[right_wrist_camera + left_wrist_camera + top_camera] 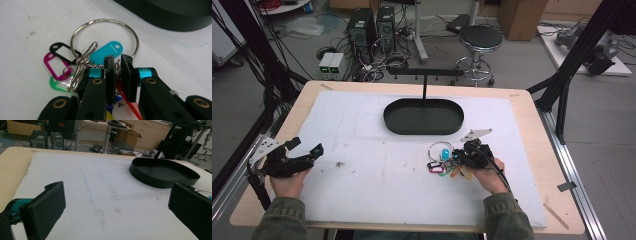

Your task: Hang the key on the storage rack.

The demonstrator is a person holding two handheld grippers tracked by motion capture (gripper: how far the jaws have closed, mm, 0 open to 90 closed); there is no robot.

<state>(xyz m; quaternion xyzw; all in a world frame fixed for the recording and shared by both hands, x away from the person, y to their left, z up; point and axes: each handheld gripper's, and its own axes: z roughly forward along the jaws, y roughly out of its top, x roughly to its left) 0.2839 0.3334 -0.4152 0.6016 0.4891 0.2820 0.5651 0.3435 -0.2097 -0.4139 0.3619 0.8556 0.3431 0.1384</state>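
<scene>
A large metal key ring [105, 20] lies on the white mat with several coloured tags on it: teal [106, 51], black, pink and green. My right gripper [117, 61] is shut on the ring's near side, where the small clips and tags gather. From above, that gripper [467, 157] sits right of centre, with the ring and tags [439, 152] just to its left. Well apart, at the table's left edge, my left gripper [307, 146] is held open, and nothing lies between its jaws [117, 202].
A black oval tray [423, 129] stands at the back centre of the white mat [377, 185], with a black T-shaped stand [424, 72] behind it. The tray's wall [160, 183] lies ahead and right of the left gripper. A thin wooden stick [556, 215] lies at the front right.
</scene>
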